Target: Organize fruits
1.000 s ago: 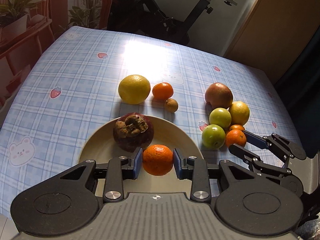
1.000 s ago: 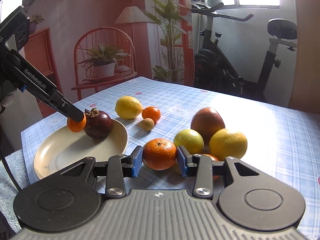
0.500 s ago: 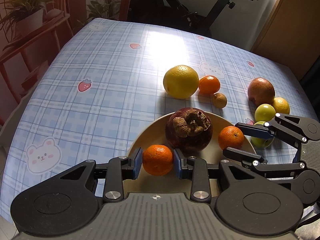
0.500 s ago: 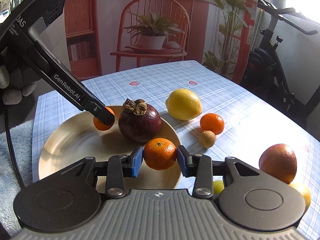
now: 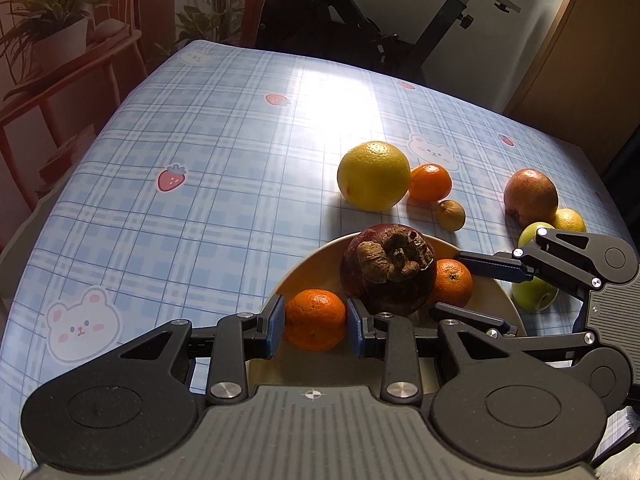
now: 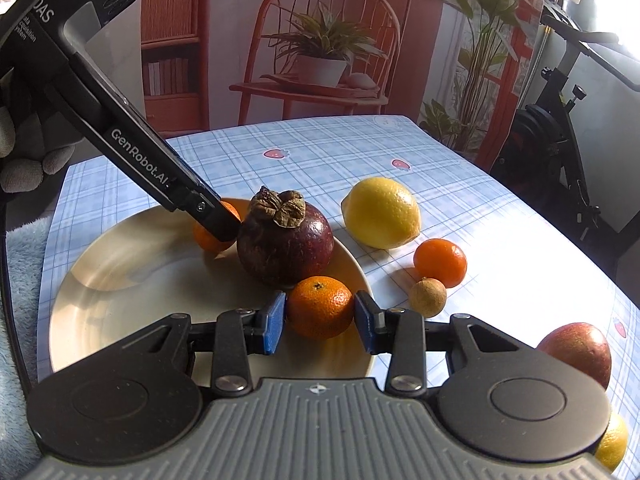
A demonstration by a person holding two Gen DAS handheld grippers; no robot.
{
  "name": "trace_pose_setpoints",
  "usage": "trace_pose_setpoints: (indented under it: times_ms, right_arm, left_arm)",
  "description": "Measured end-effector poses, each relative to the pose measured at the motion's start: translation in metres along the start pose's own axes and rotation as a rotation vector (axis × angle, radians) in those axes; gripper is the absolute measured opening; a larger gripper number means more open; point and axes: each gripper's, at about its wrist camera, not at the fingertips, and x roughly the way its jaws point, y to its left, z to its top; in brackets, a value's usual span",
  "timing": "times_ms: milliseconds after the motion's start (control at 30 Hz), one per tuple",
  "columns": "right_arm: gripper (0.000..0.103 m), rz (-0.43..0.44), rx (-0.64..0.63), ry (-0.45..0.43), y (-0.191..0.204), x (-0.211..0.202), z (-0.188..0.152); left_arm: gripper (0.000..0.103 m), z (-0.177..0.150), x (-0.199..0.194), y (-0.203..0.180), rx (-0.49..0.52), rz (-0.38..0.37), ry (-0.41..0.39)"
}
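A cream plate (image 5: 488, 300) holds a dark purple mangosteen (image 5: 388, 276) with a dry brown cap. My left gripper (image 5: 316, 322) is shut on a small orange (image 5: 316, 312) at the plate's near left rim, just left of the mangosteen. From the right, my right gripper (image 5: 448, 283) is shut on a second small orange (image 5: 454, 282) pressed close to the mangosteen's right side. In the right wrist view this orange (image 6: 320, 306) sits between blue pads low over the plate (image 6: 120, 280). I cannot tell whether either orange rests on it.
On the checked blue tablecloth beyond the plate lie a large yellow citrus (image 5: 374, 176), a small orange (image 5: 430, 182) and a tiny brown fruit (image 5: 450, 215). A red fruit (image 5: 530, 196), a yellow one (image 5: 570, 220) and a green one (image 5: 534, 292) cluster at the right.
My right gripper carried its orange from the fruit cluster to the plate beside the mangosteen. My left gripper shifted its orange to the mangosteen's left. Both have barely moved in the last half second.
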Motion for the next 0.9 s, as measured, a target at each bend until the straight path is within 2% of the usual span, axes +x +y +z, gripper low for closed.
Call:
trace_pose_setpoints:
  times_ms: [200,333,467,733,900]
  right_arm:
    - [0.042,-0.006,0.007,-0.005,0.004,-0.004,0.002]
    - [0.042,-0.008,0.023,-0.033,0.004,-0.016,0.001]
    - [0.042,-0.024,0.054,-0.057,-0.002,-0.028,-0.001]
    - [0.042,-0.144,0.211,-0.094,-0.033,-0.063,-0.017]
    - [0.042,-0.231,0.319,-0.112,-0.059,-0.090,-0.034]
  left_arm:
    - [0.043,0.002,-0.009,0.006,-0.055,-0.025,-0.011]
    - [0.043,0.004,-0.024,0.005,-0.081,-0.024,-0.060]
    - [0.043,0.011,-0.039,-0.002,-0.066,-0.026,-0.113]
    - [0.043,0.029,-0.050,-0.020,-0.043,-0.036,-0.186]
    - [0.043,0.040,-0.047,-0.046,-0.001,-0.065,-0.208]
